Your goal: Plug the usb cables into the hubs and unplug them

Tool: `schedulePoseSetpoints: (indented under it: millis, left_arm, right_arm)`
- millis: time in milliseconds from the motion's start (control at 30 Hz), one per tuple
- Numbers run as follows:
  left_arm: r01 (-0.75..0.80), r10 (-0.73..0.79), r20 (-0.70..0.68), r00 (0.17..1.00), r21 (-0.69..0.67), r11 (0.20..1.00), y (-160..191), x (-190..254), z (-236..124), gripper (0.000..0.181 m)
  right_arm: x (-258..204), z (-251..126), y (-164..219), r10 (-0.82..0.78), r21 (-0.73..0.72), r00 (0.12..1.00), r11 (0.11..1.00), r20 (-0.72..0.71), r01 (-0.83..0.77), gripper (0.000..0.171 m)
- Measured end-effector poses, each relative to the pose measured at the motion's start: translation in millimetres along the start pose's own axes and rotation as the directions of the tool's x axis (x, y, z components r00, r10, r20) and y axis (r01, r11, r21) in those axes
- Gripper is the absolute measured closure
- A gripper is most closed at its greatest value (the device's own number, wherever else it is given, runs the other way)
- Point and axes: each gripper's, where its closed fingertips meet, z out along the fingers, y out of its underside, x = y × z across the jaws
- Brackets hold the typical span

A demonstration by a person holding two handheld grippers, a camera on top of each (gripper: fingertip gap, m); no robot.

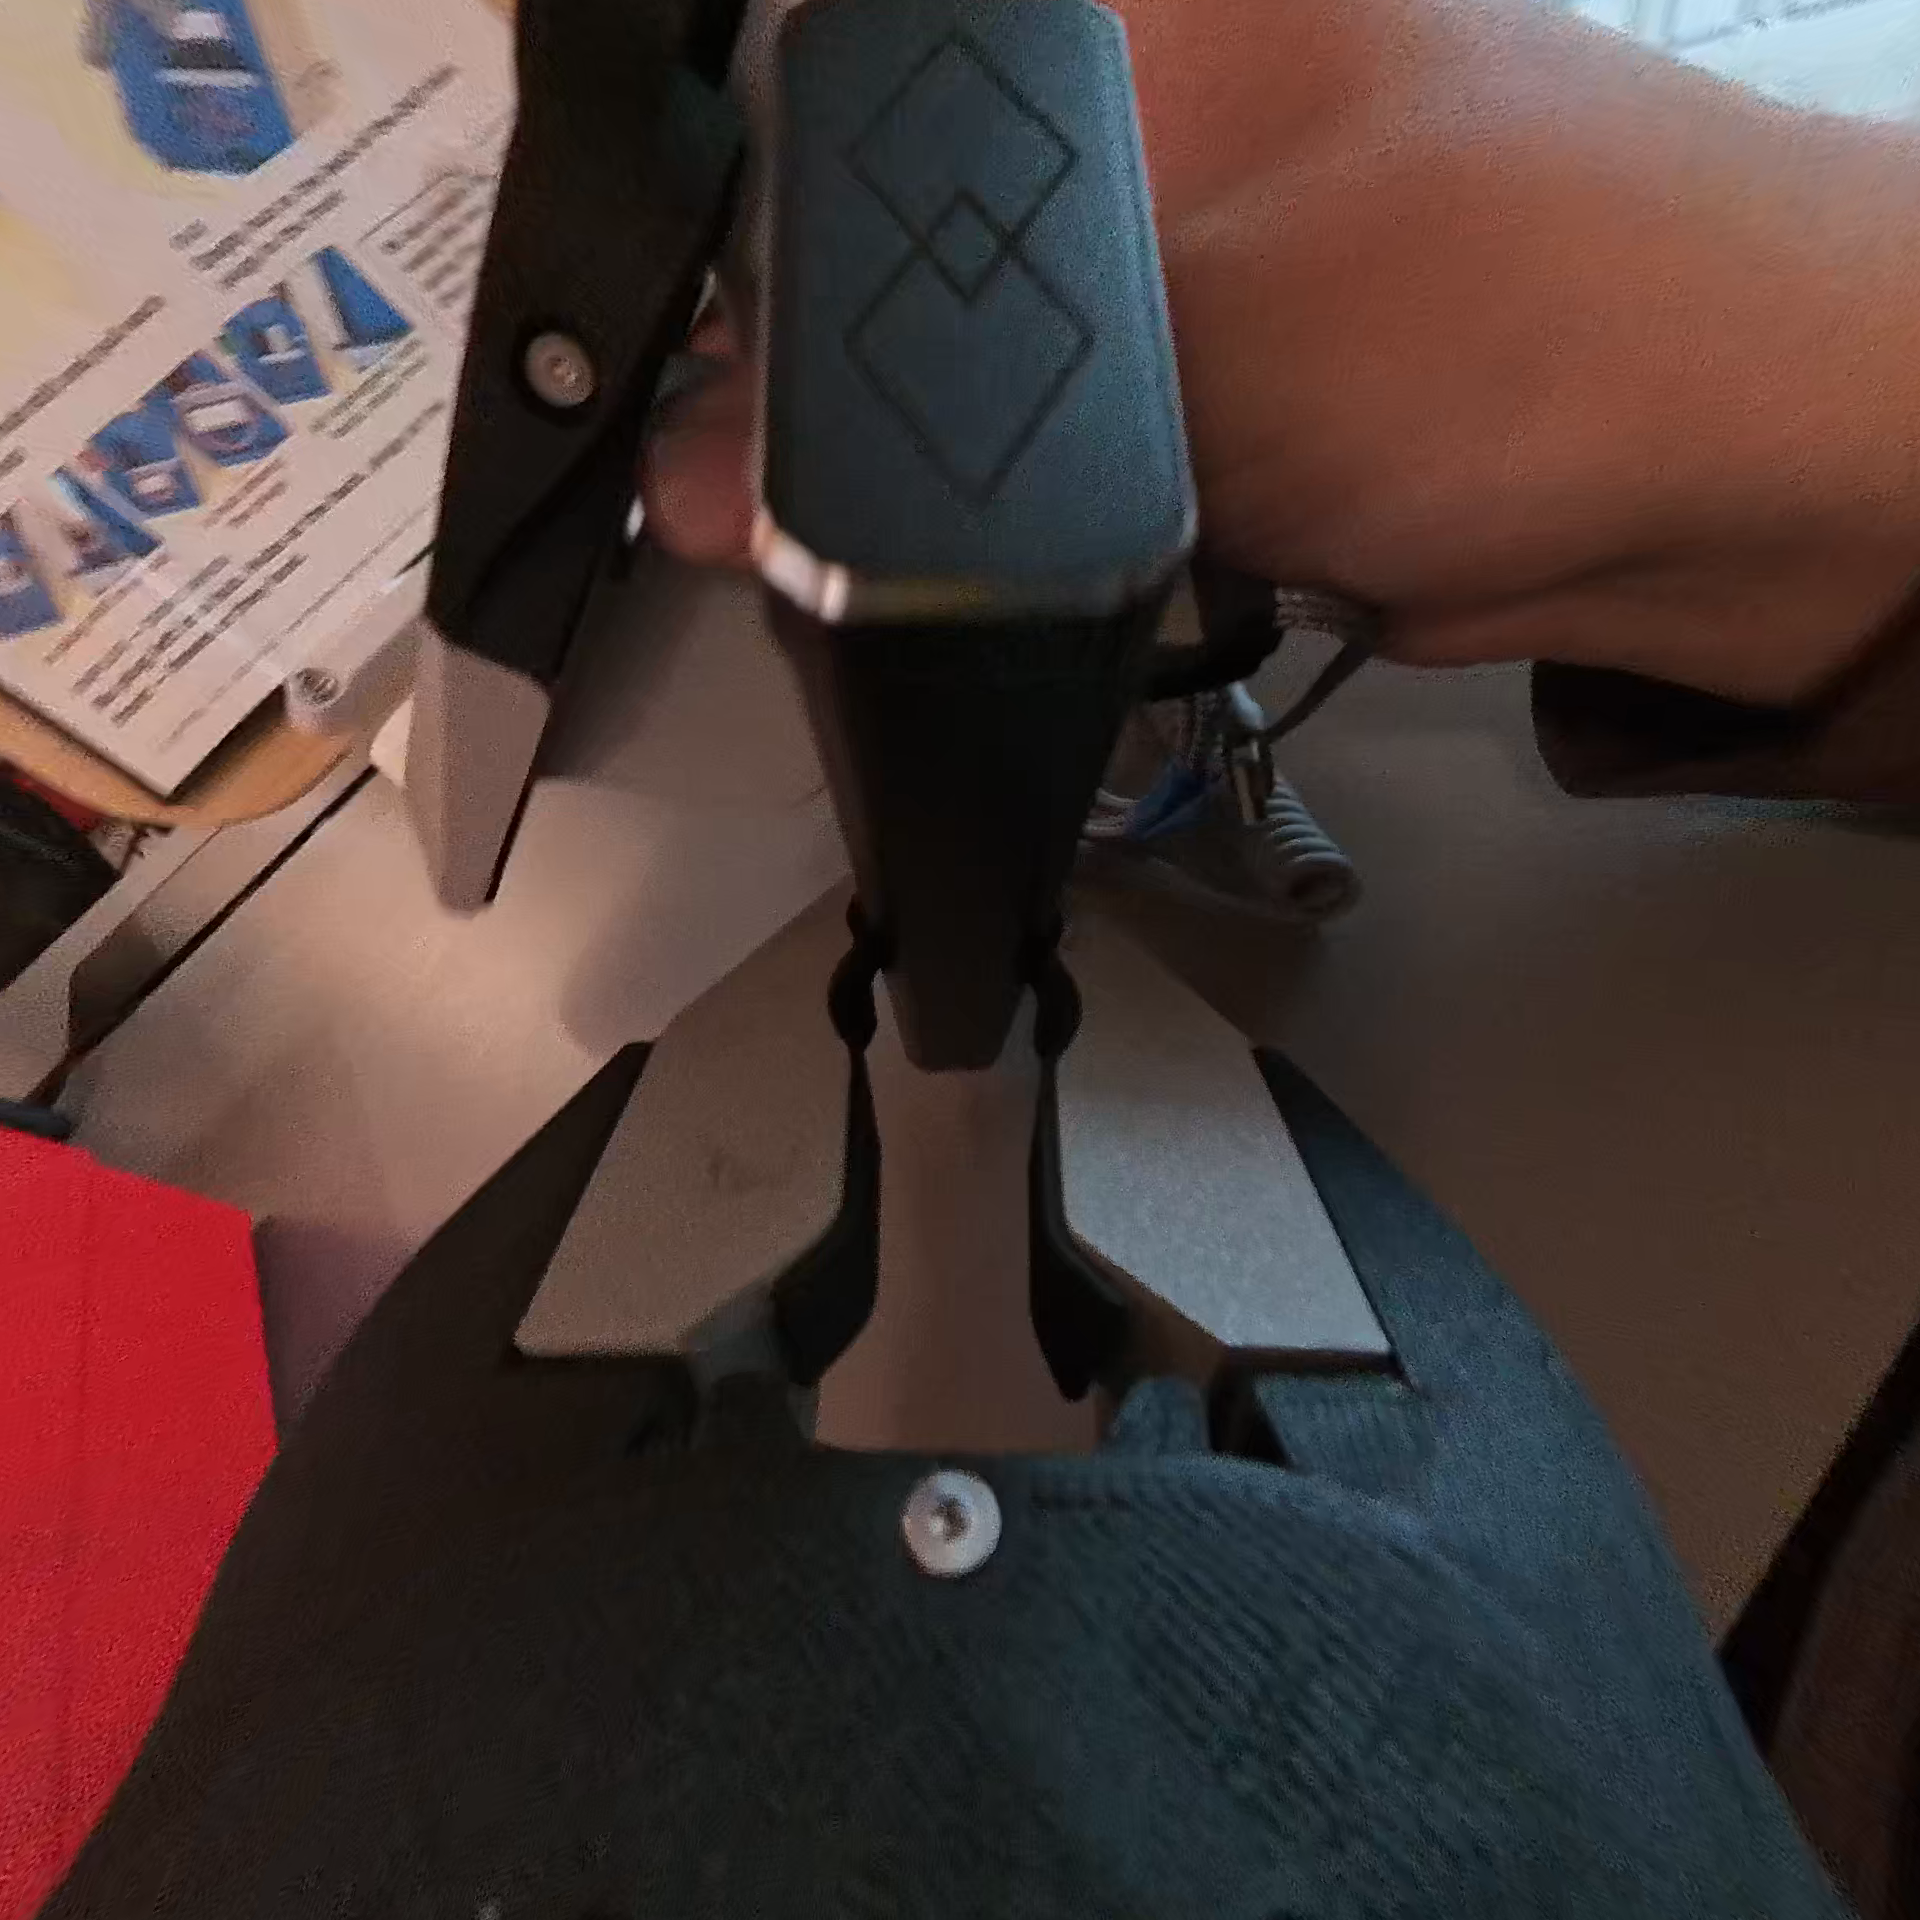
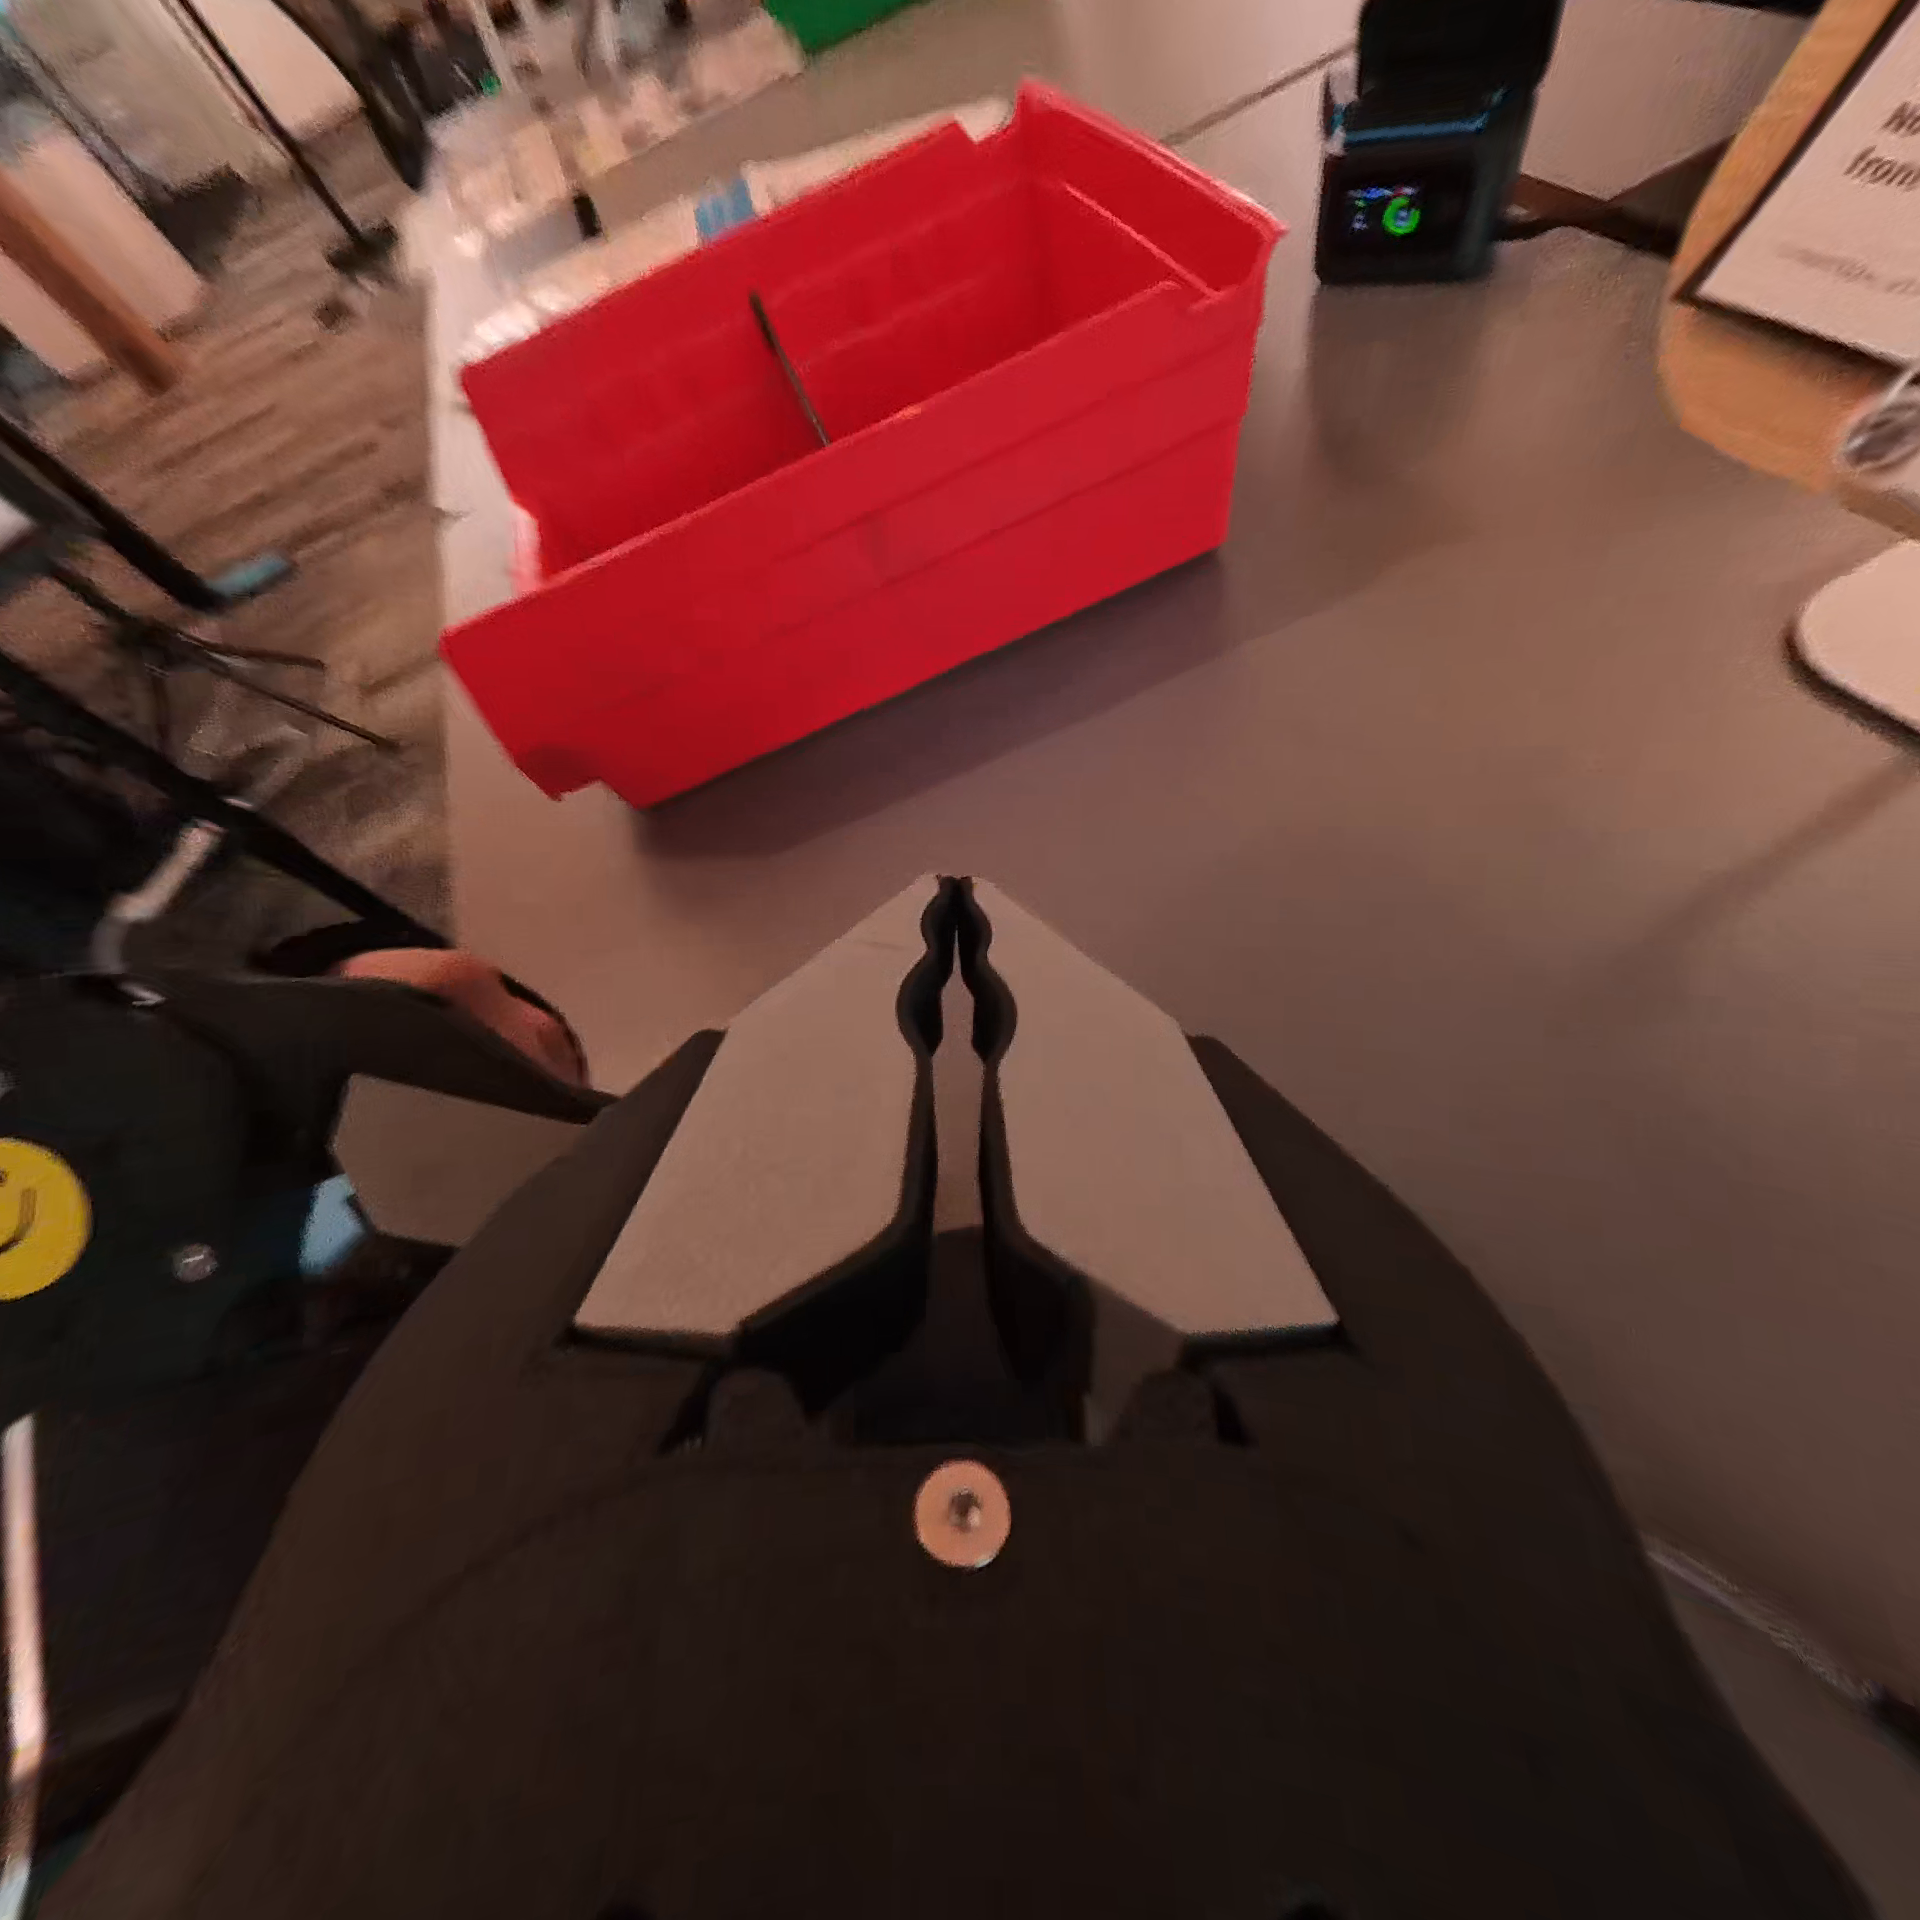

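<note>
Fingers of the left gripper pinch the tip of a black tapered part, while the right gripper is closed empty over the bench before a red bin

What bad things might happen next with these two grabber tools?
1. The left gripper has the other tool's black handle between its jaws, so they might knock or pinch together.
2. The right gripper is shut and empty. It must open before grabbing the cables, and a fast swing might bump the red bin ahead.
</note>
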Motion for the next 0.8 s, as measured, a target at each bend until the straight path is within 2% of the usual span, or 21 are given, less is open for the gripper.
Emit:
schedulePoseSetpoints:
  millis: [100, 167, 233, 367, 567, 800]
  left_arm:
    - [0.080, -0.080, 0.035, 0.996, 0.011, 0.997, 15, -20, -8, 0.155]
    - [0.139, -0.140, 0.048, 0.989, 0.022, 0.990, 25, -33, -15, 0.155]
    - [0.211, -0.213, 0.052, 0.976, 0.047, 0.976, 32, -46, -19, 0.155]
    - [0.312, -0.316, 0.071, 0.946, 0.061, 0.948, 41, -66, -19, 0.155]
    - [0.474, -0.479, 0.048, 0.877, 0.082, 0.877, 46, -84, -14, 0.154]
    - [0.569, -0.572, 0.022, 0.820, 0.070, 0.819, 50, -100, -6, 0.155]
  right_arm:
    - [22, -8, -6, -0.110, -0.039, 0.981, 0.994, -0.159, 0.105, 0.171]
    - [38, -29, -4, -0.162, -0.044, 0.953, 0.987, -0.257, 0.156, 0.171]
    - [47, -51, 6, -0.194, -0.053, 0.937, 0.981, -0.291, 0.187, 0.171]
    - [26, -72, 40, -0.243, -0.040, 0.966, 0.970, -0.087, 0.241, 0.170]
    - [21, -72, 77, -0.268, -0.127, 0.962, 0.954, 0.049, 0.272, 0.137]
    - [30, -42, 94, -0.458, -0.263, 0.889, 0.859, -0.015, 0.438, 0.140]
